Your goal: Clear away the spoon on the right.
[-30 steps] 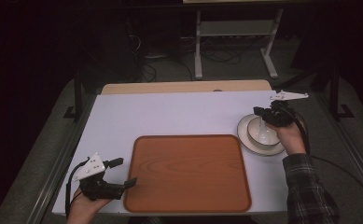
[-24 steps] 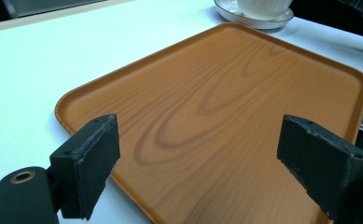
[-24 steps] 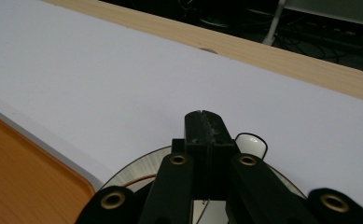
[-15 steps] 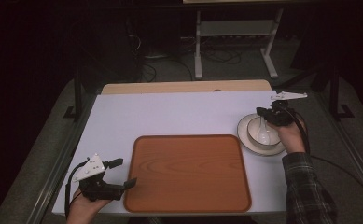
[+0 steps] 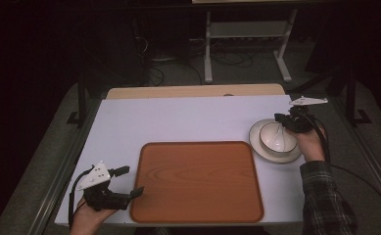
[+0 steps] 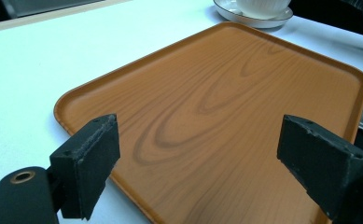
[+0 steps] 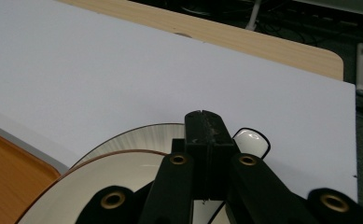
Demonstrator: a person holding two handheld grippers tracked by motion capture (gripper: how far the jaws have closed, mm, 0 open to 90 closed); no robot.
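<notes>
A white bowl [image 5: 275,142] stands on a white saucer [image 5: 257,147] at the right of the white table [image 5: 178,117]. My right gripper [image 5: 281,120] sits at the bowl's far rim, jaws pressed together. In the right gripper view the shut gripper [image 7: 206,119] hangs over the bowl [image 7: 100,191] and saucer [image 7: 142,135]. A white spoon tip [image 7: 253,141] peeks out just behind the jaws; whether they hold it I cannot tell. My left gripper [image 5: 130,181] rests open at the near left corner of an orange-brown tray [image 5: 198,181], nothing between its fingers.
From the left gripper view, the open gripper [image 6: 193,158] faces across the bare tray [image 6: 216,93] toward the saucer [image 6: 256,21]. A wooden strip [image 5: 193,91] edges the table's far side. Dark floor, cables and a metal stand [image 5: 247,34] lie beyond.
</notes>
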